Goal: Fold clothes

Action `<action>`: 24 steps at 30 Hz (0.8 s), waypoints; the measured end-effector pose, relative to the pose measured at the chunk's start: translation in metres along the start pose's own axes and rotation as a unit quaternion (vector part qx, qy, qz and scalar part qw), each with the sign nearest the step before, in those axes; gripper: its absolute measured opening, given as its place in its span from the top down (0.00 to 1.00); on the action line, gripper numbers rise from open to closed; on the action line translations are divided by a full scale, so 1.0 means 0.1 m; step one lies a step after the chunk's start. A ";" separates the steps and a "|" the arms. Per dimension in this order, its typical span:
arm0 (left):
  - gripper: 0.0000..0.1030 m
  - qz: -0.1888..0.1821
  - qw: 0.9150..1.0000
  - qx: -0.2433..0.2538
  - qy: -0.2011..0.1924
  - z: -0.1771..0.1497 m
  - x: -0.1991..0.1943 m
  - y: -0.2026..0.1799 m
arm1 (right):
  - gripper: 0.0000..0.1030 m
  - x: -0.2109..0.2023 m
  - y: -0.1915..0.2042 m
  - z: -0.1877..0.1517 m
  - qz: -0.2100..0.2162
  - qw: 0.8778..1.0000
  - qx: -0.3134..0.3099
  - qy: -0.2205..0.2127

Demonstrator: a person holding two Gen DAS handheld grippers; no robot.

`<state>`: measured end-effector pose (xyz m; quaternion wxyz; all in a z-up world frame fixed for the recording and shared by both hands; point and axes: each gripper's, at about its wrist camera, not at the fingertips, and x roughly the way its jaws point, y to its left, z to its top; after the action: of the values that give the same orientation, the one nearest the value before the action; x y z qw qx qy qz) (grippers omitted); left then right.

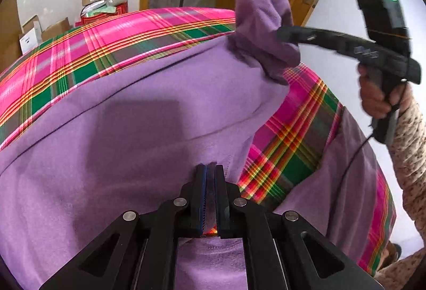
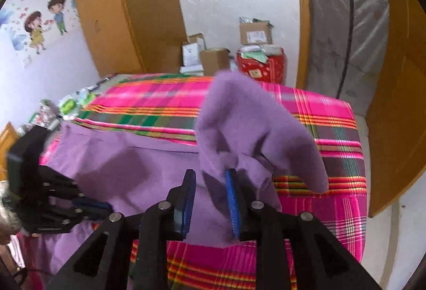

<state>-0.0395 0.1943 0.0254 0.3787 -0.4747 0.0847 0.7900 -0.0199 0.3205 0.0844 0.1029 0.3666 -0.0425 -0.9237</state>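
1. A bright plaid cloth (image 2: 332, 114) in pink, green and orange covers the desk, filling the middle of both views out to its far edge.
2. A purple fleece garment (image 1: 133, 109) lies spread flat over the near and left part of the plaid cloth; one part of it is lifted off the surface at the right.
3. Leaning against the far wall are a plastic-wrapped mattress (image 2: 346, 23) at the right and a tall cardboard panel (image 2: 127, 10) at the left.
4. On the floor beyond the desk stand several cardboard boxes (image 2: 213, 58) and a red bag (image 2: 262, 63) stuffed with packets.
5. The right hand-held gripper (image 2: 210, 180) is raised over the right side of the desk. The lifted purple fold passes between its blue pads and drapes over the right finger, but the jaws stand parted with a clear gap, so the grip is released.
6. A hand (image 1: 375, 98) in a speckled sleeve holds that tool's handle at the right edge of the left wrist view.
7. The left hand-held gripper (image 1: 210, 172) is at the near edge of the garment, clenched on a thin pinch of purple fabric.
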 end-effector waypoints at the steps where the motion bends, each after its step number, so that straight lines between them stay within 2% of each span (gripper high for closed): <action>1: 0.95 0.000 1.000 -0.001 0.001 0.00 0.01 0.00 | 0.75 0.00 -0.01 0.02 0.005 1.000 -0.002 0.004; 3: 0.95 0.001 1.000 -0.003 0.004 0.01 0.03 0.00 | 0.74 0.03 0.00 0.03 -0.006 1.000 -0.005 0.015; 5: 0.95 -0.001 1.000 -0.006 0.004 0.01 0.04 0.00 | 0.74 0.06 -0.02 0.04 0.022 1.000 0.005 0.012; 7: 0.95 -0.002 1.000 -0.008 0.004 0.00 0.04 0.01 | 0.74 0.14 -0.12 0.08 0.038 0.998 0.046 0.004; 10: 0.95 -0.002 1.000 -0.009 0.004 -0.01 0.03 0.01 | 0.73 0.40 -0.20 0.09 0.043 0.994 0.093 0.038; 13: 0.93 -0.002 1.000 -0.011 0.003 -0.02 0.02 0.02 | 0.73 0.54 -0.07 0.05 0.065 0.993 0.078 0.064; 15: 0.93 -0.002 1.000 -0.012 0.003 -0.03 0.02 0.03 | 0.73 0.46 0.00 0.08 0.061 0.995 0.062 0.047; 18: 0.93 0.001 1.000 -0.011 0.002 -0.03 0.02 0.03 | 0.73 0.14 -0.02 0.15 0.060 0.997 0.051 -0.011; 19: 0.93 0.002 1.000 -0.010 0.001 -0.03 0.02 0.03 | 0.72 -0.01 -0.08 0.17 0.049 0.996 0.057 -0.037; 21: 0.93 0.006 1.000 -0.009 0.000 -0.03 0.02 0.02 | 0.70 -0.21 -0.20 0.17 0.019 0.996 0.068 -0.061; 24: 0.93 0.011 1.000 -0.007 -0.002 -0.03 0.02 0.01 | 0.67 -0.28 -0.38 0.06 -0.041 0.996 0.068 -0.051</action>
<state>-0.0385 0.1929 0.0223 0.3670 -0.4746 0.0832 0.7957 -0.0105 0.3632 0.1016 0.0374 0.3262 -0.0953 -0.9398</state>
